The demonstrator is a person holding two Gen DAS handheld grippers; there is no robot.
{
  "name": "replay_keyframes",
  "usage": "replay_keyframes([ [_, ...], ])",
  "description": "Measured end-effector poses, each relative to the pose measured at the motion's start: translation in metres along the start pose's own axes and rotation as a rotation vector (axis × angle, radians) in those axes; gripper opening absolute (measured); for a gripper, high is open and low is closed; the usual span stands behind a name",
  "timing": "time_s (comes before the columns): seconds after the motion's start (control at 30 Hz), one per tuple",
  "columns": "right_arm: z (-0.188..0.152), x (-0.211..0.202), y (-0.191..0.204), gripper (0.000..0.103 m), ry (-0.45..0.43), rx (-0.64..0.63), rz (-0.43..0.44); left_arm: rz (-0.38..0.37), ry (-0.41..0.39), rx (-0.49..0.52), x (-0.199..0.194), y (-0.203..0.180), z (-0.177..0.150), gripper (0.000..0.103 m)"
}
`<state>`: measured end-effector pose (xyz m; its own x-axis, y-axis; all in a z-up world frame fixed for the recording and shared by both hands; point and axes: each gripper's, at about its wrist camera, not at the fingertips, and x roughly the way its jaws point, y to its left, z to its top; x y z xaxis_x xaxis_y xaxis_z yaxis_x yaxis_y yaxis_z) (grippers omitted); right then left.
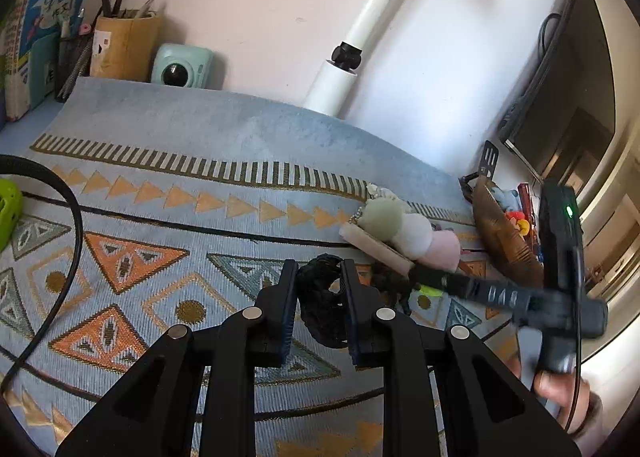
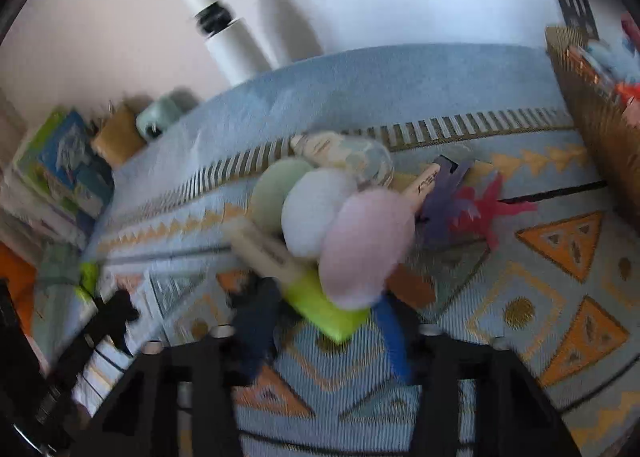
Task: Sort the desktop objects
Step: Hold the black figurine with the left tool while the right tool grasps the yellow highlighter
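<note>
A black woven hair tie point(image 1: 320, 305) is clamped between the pads of the left gripper point(image 1: 319, 309), jaws nearly together, tie bulging out above and below the fingers over the patterned blue mat point(image 1: 168, 129). Just right of it, a pile is seen on the mat: three pom-poms, green point(image 1: 380, 219), white point(image 1: 416, 233) and pink point(image 1: 446, 249), lying along a wooden clip point(image 1: 376, 247). The right gripper point(image 2: 320, 321) is seen in the left wrist view reaching into that pile from the right, held by a hand point(image 1: 560, 385). In the right wrist view, heavily blurred, its jaws stand partly apart around a lime-green piece point(image 2: 328, 311) at the foot of the pink pom-pom; whether the pads press on it cannot be told. A dark blue item point(image 2: 256, 329) lies by the left finger, a red and purple spiky toy point(image 2: 476, 209) beyond the pile. A brown woven basket point(image 1: 500, 241) holding small coloured items stands at the mat's right edge. At the back wall are noted a mint-green mini camera-like box point(image 1: 182, 67), a tan pen holder point(image 1: 124, 45), books point(image 1: 44, 29) and a white lamp post point(image 1: 340, 81). A black cable point(image 1: 72, 225) crosses the mat at left.
</note>
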<state>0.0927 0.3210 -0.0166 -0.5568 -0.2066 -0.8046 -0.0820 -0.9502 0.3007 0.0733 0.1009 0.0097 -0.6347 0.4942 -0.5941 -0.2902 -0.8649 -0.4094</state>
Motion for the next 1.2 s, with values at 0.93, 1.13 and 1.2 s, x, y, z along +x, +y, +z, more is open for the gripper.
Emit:
replay_keyframes([
  [0.93, -0.01, -0.024, 0.029, 0.025, -0.033, -0.085, -0.029, -0.06, 0.026, -0.058, -0.001, 0.006, 0.0, 0.018],
  [1.13, -0.003, 0.013, 0.04, 0.025, 0.014, -0.153, -0.098, -0.053, 0.037, -0.065, 0.003, 0.008, -0.001, 0.018],
  [1.2, -0.004, 0.017, 0.046, 0.026, -0.011, -0.198, -0.126, -0.057, 0.042, -0.06, 0.004, 0.006, -0.001, 0.018],
])
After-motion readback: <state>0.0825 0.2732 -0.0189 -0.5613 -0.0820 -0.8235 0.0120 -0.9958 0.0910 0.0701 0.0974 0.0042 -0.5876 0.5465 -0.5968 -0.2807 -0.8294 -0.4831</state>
